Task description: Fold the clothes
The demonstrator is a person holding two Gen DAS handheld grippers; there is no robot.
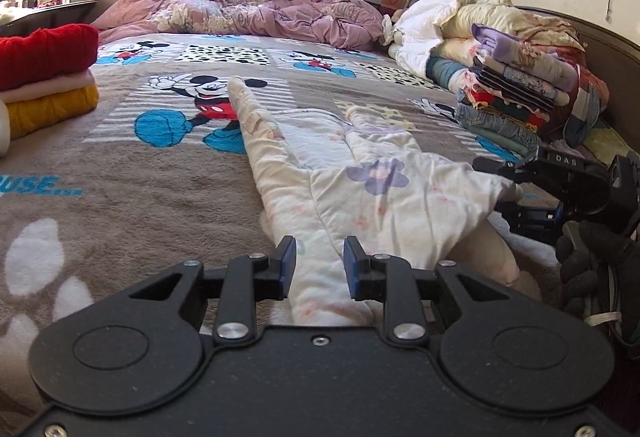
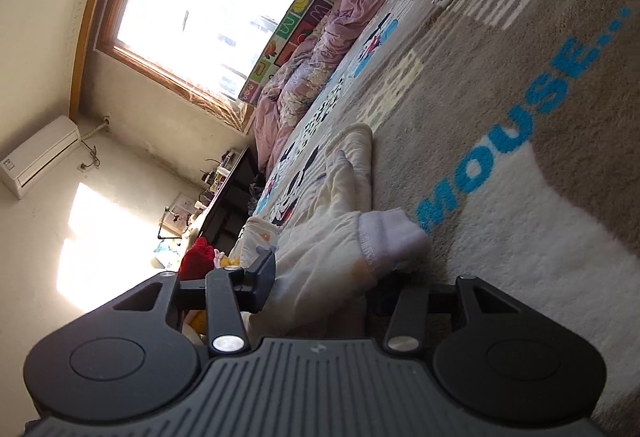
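A pale cream flower-printed child's garment (image 1: 360, 173) is spread on the brown cartoon-mouse blanket (image 1: 140, 173). Its near end is straddled by the left gripper (image 1: 320, 269), jaws parted; its lilac cuff (image 2: 390, 237) is clamped by the right gripper (image 2: 320, 277). Farther along the blanket, a stack of folded clothes (image 1: 516, 97) is seen.

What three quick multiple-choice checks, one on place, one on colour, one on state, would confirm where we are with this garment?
1. Where does the pale garment lie?
A. on the bed blanket
B. on the desk
C. on the folded stack

2. What colour is the top item of the pile at far left?
A. green
B. red
C. black

3. How is the left gripper?
A. shut tight, empty
B. out of view
C. open around cloth

Answers: 1 A, it is spread on the blanket; 2 B, red on top; 3 C, a gap shows between the fingers, cloth between.
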